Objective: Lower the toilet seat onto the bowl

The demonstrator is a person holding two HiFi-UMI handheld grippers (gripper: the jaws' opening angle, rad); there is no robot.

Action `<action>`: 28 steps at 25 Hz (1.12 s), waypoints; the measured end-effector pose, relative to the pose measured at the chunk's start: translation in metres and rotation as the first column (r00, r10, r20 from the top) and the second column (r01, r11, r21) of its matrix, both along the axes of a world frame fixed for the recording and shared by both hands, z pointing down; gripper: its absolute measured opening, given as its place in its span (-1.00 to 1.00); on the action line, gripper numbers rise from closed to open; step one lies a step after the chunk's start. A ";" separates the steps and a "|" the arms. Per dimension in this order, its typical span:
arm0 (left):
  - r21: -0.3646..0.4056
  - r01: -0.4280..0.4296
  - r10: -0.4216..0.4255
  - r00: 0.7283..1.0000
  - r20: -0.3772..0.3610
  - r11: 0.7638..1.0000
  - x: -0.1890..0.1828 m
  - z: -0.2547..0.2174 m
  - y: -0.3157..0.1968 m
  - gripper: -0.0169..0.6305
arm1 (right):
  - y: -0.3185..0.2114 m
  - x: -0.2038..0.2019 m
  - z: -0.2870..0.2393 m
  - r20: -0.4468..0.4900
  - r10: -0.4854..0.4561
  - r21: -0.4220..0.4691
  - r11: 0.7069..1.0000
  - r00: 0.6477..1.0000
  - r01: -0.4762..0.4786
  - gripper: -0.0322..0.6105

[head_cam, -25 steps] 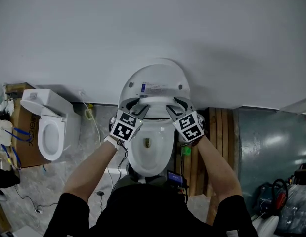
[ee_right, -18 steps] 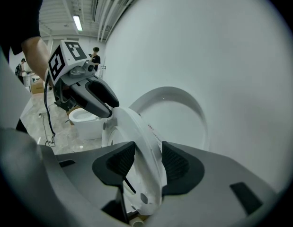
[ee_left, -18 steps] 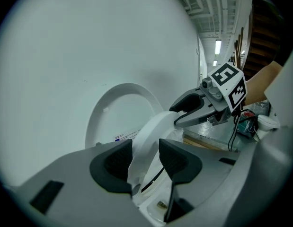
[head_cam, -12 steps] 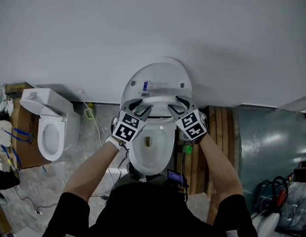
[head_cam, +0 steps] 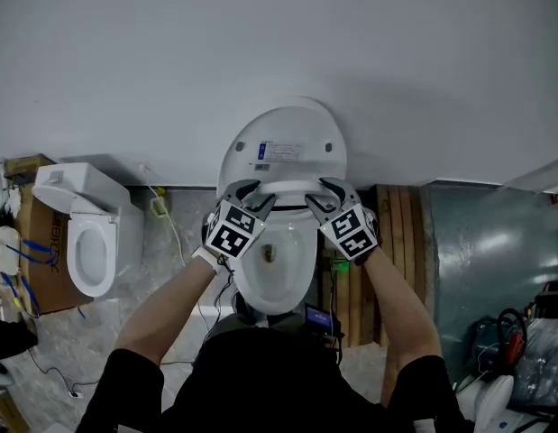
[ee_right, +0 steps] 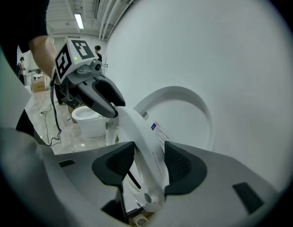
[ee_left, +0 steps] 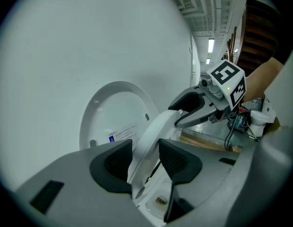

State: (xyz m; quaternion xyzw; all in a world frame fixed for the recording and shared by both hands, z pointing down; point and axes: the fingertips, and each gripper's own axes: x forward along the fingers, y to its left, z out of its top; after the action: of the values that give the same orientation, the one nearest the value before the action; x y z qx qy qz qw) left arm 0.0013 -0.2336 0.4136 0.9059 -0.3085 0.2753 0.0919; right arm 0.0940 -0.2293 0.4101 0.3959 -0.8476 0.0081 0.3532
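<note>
The white toilet seat is tilted forward, away from the upright lid that leans on the wall, and stands above the bowl. My left gripper is shut on the seat's left side and my right gripper on its right side. In the left gripper view the seat runs between the dark pads of the left gripper, with the right gripper clamped farther along. The right gripper view shows the seat filling the gap of the right gripper, and the left gripper beyond it.
A second white toilet stands to the left beside a cardboard box, with cables on the floor. Wooden planks lie to the right of the bowl. The white wall rises right behind the lid.
Both grippers keep their hold on the seat, and the seat has come slightly farther away from the lid. The head view has shifted a little.
</note>
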 end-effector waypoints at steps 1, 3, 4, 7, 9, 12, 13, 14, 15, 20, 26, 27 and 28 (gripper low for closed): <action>-0.004 -0.014 0.014 1.000 0.002 1.000 0.001 0.001 0.004 -0.38 | 0.004 0.000 0.001 0.005 -0.003 -0.004 1.000 1.000 0.003 -0.28; -0.006 -0.043 0.043 0.999 0.009 0.999 0.002 0.003 0.012 -0.38 | 0.013 0.000 0.001 0.004 -0.010 -0.011 1.000 1.000 0.010 -0.28; -0.008 -0.056 0.056 0.998 0.012 0.998 0.002 0.004 0.017 -0.38 | 0.018 0.000 0.002 -0.003 -0.015 -0.014 1.000 1.000 0.015 -0.28; -0.018 -0.086 0.086 0.996 0.013 0.996 0.000 0.006 0.034 -0.38 | 0.034 -0.001 0.003 -0.029 -0.028 -0.020 0.999 0.999 0.028 -0.28; -0.019 -0.103 0.104 0.995 0.014 0.994 -0.001 0.008 0.045 -0.38 | 0.045 -0.003 0.005 -0.041 -0.032 -0.025 0.999 0.999 0.031 -0.28; -0.027 -0.128 0.128 0.992 0.019 0.991 -0.001 0.013 0.059 -0.37 | 0.060 -0.004 0.009 -0.057 -0.036 -0.032 0.999 0.998 0.034 -0.28; -0.030 -0.135 0.135 0.991 0.019 0.990 -0.001 0.015 0.064 -0.37 | 0.064 -0.004 0.011 -0.060 -0.037 -0.035 0.999 0.998 0.034 -0.28; -0.033 -0.141 0.141 0.990 0.019 0.989 -0.001 0.017 0.069 -0.37 | 0.069 -0.005 0.012 -0.061 -0.036 -0.038 0.999 0.997 0.034 -0.28; -0.035 -0.145 0.146 0.989 0.017 0.989 -0.001 0.018 0.073 -0.36 | 0.073 -0.005 0.014 -0.062 -0.035 -0.042 0.999 0.997 0.033 -0.28; -0.041 -0.167 0.168 0.986 0.022 0.985 0.000 0.023 0.091 -0.36 | 0.091 -0.004 0.018 -0.082 -0.022 -0.053 0.998 0.996 0.018 -0.28; -0.043 -0.191 0.192 0.981 0.031 0.981 -0.002 0.027 0.102 -0.36 | 0.102 -0.006 0.023 -0.101 0.003 -0.066 0.998 0.995 -0.010 -0.28; -0.043 -0.195 0.196 0.980 0.032 0.980 -0.001 0.028 0.104 -0.36 | 0.104 -0.006 0.024 -0.102 0.006 -0.067 0.998 0.995 -0.013 -0.28; -0.042 -0.199 0.201 0.979 0.031 0.979 -0.001 0.028 0.106 -0.36 | 0.106 -0.005 0.024 -0.102 0.008 -0.067 0.998 0.995 -0.015 -0.27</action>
State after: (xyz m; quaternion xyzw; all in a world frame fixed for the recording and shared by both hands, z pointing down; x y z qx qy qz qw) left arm 0.0005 -0.1273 0.4419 0.9254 -0.2120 0.3049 0.0760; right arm 0.0885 -0.1231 0.4344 0.3885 -0.8255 0.0187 0.4090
